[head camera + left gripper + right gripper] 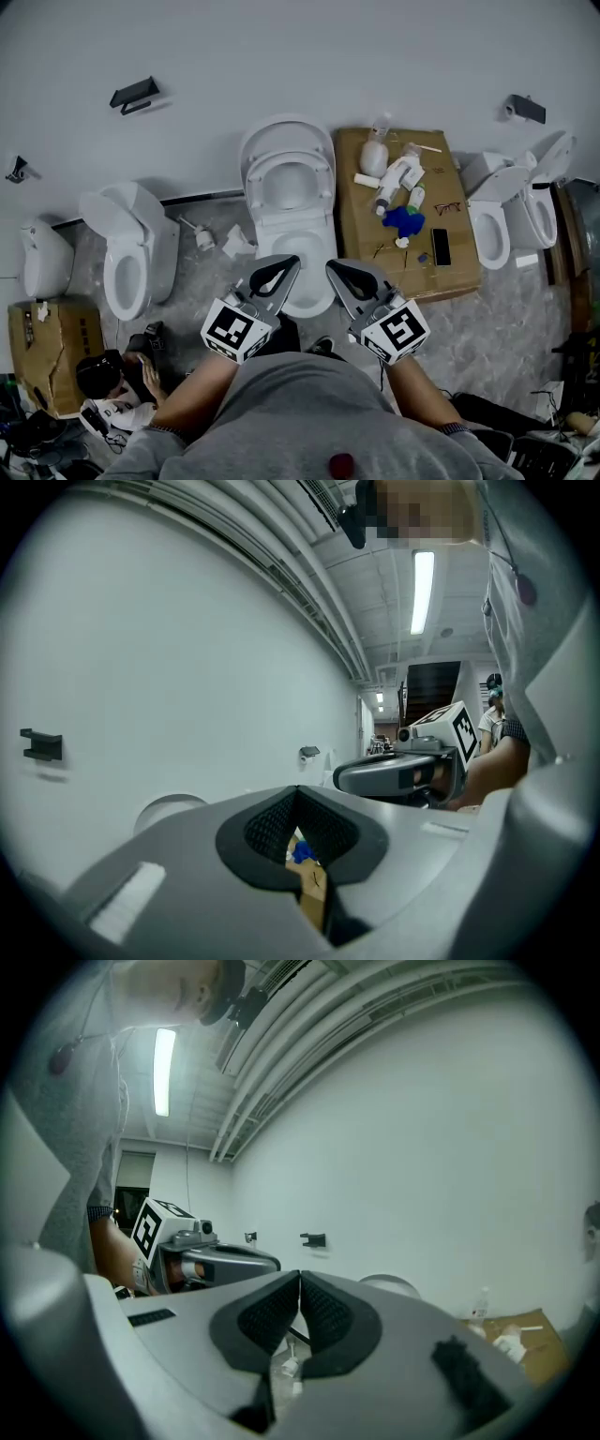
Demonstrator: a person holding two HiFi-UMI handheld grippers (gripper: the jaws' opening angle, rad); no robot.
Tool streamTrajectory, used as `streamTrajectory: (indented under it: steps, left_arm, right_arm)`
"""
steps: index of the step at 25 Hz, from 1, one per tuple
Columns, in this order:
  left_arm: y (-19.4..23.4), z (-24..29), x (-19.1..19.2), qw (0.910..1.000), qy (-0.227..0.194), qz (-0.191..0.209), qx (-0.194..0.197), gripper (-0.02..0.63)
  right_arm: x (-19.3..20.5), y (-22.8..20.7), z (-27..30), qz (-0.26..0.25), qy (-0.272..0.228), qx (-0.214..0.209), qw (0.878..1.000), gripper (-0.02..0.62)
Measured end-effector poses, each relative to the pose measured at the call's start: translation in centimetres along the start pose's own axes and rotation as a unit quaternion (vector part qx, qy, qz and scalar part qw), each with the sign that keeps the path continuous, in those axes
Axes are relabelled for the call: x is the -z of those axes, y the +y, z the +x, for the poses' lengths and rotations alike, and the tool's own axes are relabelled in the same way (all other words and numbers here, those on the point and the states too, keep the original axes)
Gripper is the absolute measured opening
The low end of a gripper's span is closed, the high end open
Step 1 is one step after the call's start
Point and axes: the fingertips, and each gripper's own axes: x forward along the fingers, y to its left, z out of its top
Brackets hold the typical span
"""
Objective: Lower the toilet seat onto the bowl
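The head camera is looking steeply down, the toilet [286, 183] at twelve o'clock. Both gripper cameras are facing the wall [169, 649], catching the right gripper [342, 778] at three o'clock and the left gripper [275, 1263] at nine.

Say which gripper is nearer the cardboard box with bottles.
Right. The right gripper hangs at the left edge of the cardboard box; the left gripper is farther left, over the toilet bowl.

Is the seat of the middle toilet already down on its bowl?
No, the toilet seat stands raised against the lid, well clear of the bowl.
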Motion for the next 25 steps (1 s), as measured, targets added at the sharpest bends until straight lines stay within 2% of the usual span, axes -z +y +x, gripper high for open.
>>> streamTrajectory:
  steps: [8,16,22,25]
  left_arm:
    - [6.8,3.2,0.9,0.9996,0.017,0.007,0.02,0.009]
    - [13.1,7.0,3.4,0.9964,0.065,0.018,0.051,0.009]
    - [16.8,9.9,5.9,0.9888,0.118,0.036,0.083,0.009]
    - [18.4,11.0,6.9,0.985,0.138,0.028,0.099,0.011]
  right_arm:
    - [0.1,-4.4,5.3,-0.01,0.01,0.038,0.999,0.015]
    - [1.4,-8.0,10.8,0.001,0.025,0.069,0.997,0.015]
    - [3.1,-10.4,14.4,0.008,0.044,0.085,0.995,0.015]
    - [3.8,-11.5,15.7,0.013,0.052,0.097,0.994,0.015]
